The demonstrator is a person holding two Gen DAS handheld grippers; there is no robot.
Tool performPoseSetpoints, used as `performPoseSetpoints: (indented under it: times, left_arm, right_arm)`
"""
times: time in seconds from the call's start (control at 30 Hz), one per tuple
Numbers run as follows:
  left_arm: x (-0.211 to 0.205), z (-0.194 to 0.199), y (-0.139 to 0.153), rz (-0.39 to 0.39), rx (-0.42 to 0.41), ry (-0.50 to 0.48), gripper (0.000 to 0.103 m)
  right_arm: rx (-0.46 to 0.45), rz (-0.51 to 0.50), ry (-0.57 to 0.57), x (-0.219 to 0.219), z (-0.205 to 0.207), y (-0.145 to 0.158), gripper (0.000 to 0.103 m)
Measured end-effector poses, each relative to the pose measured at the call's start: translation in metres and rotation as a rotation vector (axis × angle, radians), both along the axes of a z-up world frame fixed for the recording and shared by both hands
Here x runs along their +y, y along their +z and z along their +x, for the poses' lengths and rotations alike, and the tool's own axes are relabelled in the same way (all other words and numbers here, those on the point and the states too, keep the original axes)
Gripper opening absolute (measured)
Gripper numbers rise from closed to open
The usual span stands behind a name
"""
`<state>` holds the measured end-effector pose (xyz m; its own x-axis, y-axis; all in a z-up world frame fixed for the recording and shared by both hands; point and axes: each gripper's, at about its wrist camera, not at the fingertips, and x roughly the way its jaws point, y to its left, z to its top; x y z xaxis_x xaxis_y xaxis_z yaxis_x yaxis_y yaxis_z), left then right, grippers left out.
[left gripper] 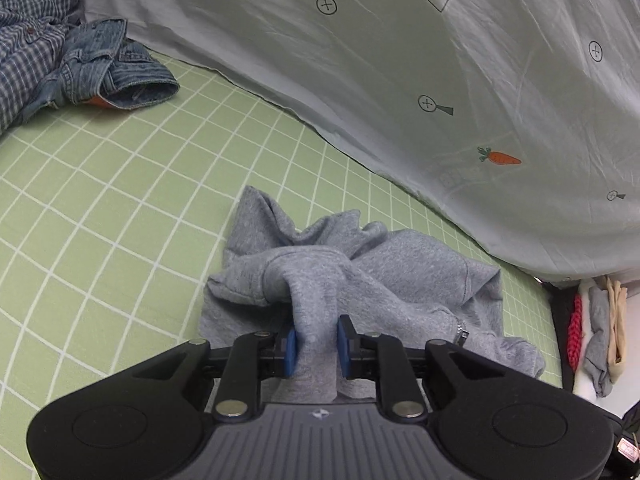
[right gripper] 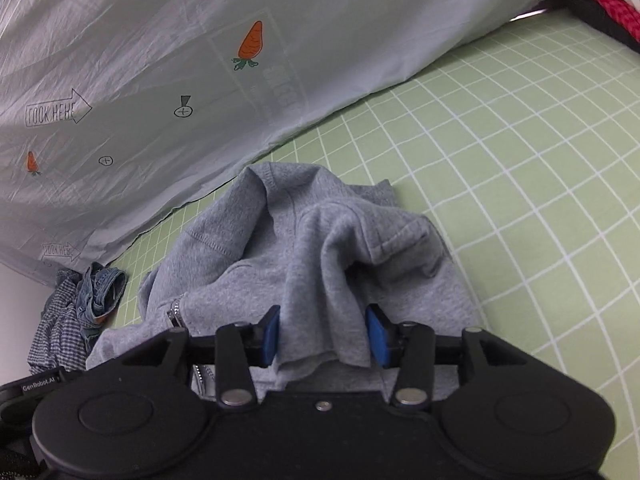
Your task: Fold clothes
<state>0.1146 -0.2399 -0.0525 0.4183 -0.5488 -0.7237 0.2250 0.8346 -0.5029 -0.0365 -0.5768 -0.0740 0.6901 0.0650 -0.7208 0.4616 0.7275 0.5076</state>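
A crumpled grey zip sweatshirt [left gripper: 400, 264] [right gripper: 240, 280] lies on the green checked bed sheet [left gripper: 120, 200] [right gripper: 500, 160]. In the left wrist view a raised fold of it fills the narrow gap of my left gripper [left gripper: 317, 344], and both blue pads [left gripper: 291, 350] touch the cloth. In the right wrist view my right gripper [right gripper: 323, 334] has its jaws wider apart. A loose hem edge of the same sweatshirt hangs slack between its blue pads [right gripper: 378, 334]. The metal zip pull [left gripper: 460, 332] [right gripper: 175, 312] shows on the garment near both grippers.
A pale duvet with carrot prints [left gripper: 400, 60] [right gripper: 160, 40] lies along the far side of the bed. A denim garment [left gripper: 116, 68] [right gripper: 102, 288] and a checked shirt [left gripper: 24, 52] [right gripper: 56, 328] are piled at one end. Red knit and other clothes [left gripper: 596, 332] hang beyond the bed's other end.
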Motion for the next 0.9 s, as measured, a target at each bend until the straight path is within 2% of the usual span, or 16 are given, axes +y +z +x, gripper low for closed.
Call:
performPoseSetpoints:
  times: [0.03,0.07,0.2,0.3,0.33,0.37,0.4,0.43,0.47,0.5,0.53,0.57,0.63,0.77,0.9]
  left_arm:
    - [-0.002,0.001,0.001,-0.004,-0.003,-0.011,0.011]
    - [-0.005,0.003,0.002,-0.002,-0.011,-0.019,0.011]
    - [-0.013,0.019,0.014,-0.018,-0.050,-0.032,0.010]
    - [-0.013,0.049,0.030,-0.045,-0.101,0.025,0.011]
    - [-0.011,0.061,0.036,-0.053,-0.116,0.068,0.015]
    - [-0.010,0.071,0.041,-0.057,-0.137,0.112,0.017]
    - [-0.008,0.080,0.047,-0.059,-0.161,0.158,0.029]
    - [-0.007,0.086,0.053,-0.049,-0.195,0.194,0.049]
    - [-0.007,0.089,0.059,-0.027,-0.229,0.214,0.060]
    - [-0.008,0.091,0.061,0.001,-0.249,0.214,0.080]
    - [-0.009,0.091,0.062,0.030,-0.262,0.206,0.085]
    - [-0.010,0.090,0.060,0.054,-0.259,0.191,0.085]
    - [-0.012,0.084,0.045,0.096,-0.206,0.136,0.087]
    - [-0.009,0.060,0.002,0.162,-0.071,0.040,0.087]
    - [-0.001,0.043,-0.026,0.170,0.026,0.027,0.087]
  right_arm:
    - [-0.001,0.002,0.014,-0.001,0.002,0.001,0.031]
    - [-0.003,0.003,0.030,-0.002,0.005,0.001,0.016]
    - [-0.080,0.079,0.024,-0.020,0.022,0.012,0.013]
    - [-0.158,0.119,-0.019,-0.042,0.039,0.026,0.013]
    - [-0.195,0.134,-0.061,-0.052,0.045,0.031,0.016]
    - [-0.232,0.148,-0.106,-0.061,0.051,0.036,0.027]
    - [-0.268,0.138,-0.133,-0.067,0.055,0.042,0.034]
    - [-0.300,0.091,-0.147,-0.069,0.057,0.051,0.049]
    - [-0.310,0.024,-0.150,-0.069,0.059,0.060,0.060]
    - [-0.293,-0.038,-0.139,-0.066,0.060,0.063,0.065]
    - [-0.269,-0.094,-0.124,-0.062,0.062,0.065,0.074]
    - [-0.244,-0.150,-0.110,-0.059,0.063,0.066,0.082]
    - [-0.182,-0.191,-0.075,-0.052,0.060,0.054,0.083]
    - [0.004,-0.140,-0.045,-0.048,0.050,0.003,0.084]
    - [0.090,-0.091,-0.040,-0.046,0.039,-0.028,0.084]
